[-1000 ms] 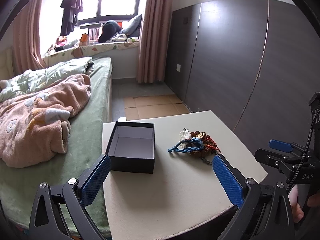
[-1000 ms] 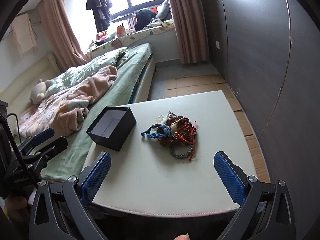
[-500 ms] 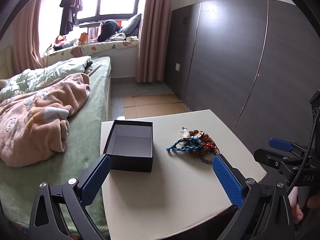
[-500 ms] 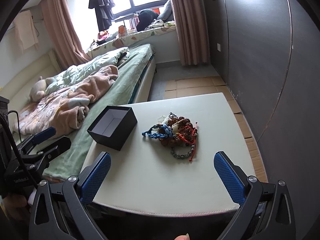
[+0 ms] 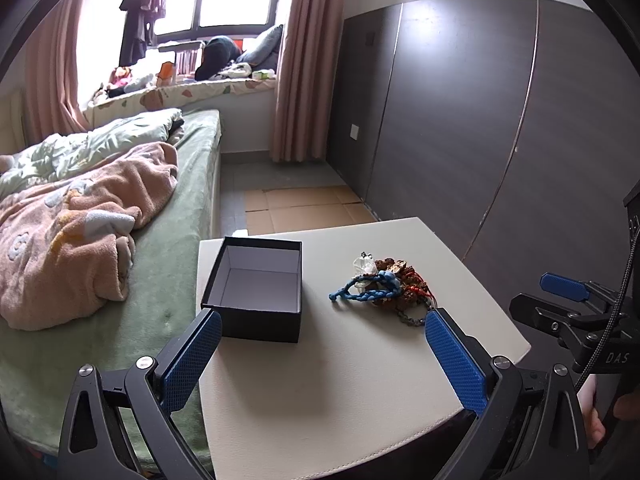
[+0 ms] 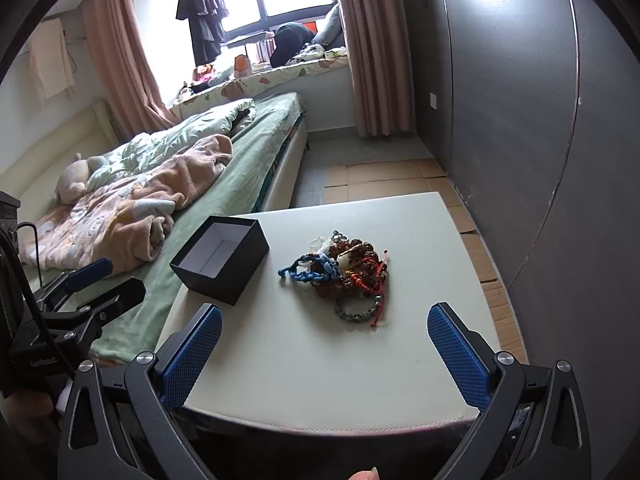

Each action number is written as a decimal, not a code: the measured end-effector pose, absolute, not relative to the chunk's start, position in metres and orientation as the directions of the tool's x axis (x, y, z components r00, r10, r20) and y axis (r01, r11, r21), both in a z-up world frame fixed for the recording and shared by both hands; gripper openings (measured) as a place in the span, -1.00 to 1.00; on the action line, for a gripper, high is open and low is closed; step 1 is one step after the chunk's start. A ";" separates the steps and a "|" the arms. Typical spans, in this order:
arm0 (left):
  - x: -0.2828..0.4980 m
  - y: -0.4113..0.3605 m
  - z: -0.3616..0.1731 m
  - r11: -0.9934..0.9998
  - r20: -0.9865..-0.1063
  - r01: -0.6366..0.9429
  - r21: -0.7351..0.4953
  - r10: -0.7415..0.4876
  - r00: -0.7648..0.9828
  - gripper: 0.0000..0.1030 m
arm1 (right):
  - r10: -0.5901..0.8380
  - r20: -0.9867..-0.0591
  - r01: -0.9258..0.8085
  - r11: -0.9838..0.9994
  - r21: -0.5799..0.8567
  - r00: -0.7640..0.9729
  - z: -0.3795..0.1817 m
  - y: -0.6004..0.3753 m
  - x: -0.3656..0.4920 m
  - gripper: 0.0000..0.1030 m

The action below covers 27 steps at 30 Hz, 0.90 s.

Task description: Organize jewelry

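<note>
Left wrist view: box, bracelet pile nearer than before; both tools wide open, empty.

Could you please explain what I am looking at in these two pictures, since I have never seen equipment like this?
A person holds a two-finger gripper in each hand; each carries a wide-angle camera looking forward along its blue-padded fingers. One picture is from the left gripper, the other from the right gripper. Each view also catches the other gripper at its edge. Both grippers are open and hold nothing. Ahead is a pale table beside a bed. On the table stands an open black box, which looks empty, and apart from it, to its right, lies a tangled pile of bracelets: blue cord, brown beads, red string. Nothing has gone into the box yet.
</note>
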<state>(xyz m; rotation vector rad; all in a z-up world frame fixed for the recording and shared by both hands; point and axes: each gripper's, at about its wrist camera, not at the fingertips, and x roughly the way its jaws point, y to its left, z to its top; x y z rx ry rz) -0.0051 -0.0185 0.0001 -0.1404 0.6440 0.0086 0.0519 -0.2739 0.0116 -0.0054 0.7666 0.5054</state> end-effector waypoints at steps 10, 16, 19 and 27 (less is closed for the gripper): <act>-0.004 -0.019 0.000 0.990 -0.599 -0.057 -0.129 -0.031 0.800 0.97 | 0.429 -0.666 -0.438 0.883 0.168 0.610 0.011 -0.274 0.052 1.00; -0.005 -0.018 0.001 0.990 -0.598 -0.054 -0.133 -0.037 0.801 0.98 | 0.424 -0.667 -0.435 0.886 0.162 0.613 0.012 -0.273 0.051 1.00; -0.005 -0.018 0.002 0.990 -0.596 -0.051 -0.131 -0.037 0.802 0.98 | 0.431 -0.666 -0.427 0.886 0.183 0.609 0.013 -0.275 0.051 1.00; 0.000 -0.014 0.002 0.987 -0.602 -0.064 -0.145 -0.037 0.797 0.98 | 0.416 -0.673 -0.409 0.894 0.182 0.611 0.014 -0.275 0.054 1.00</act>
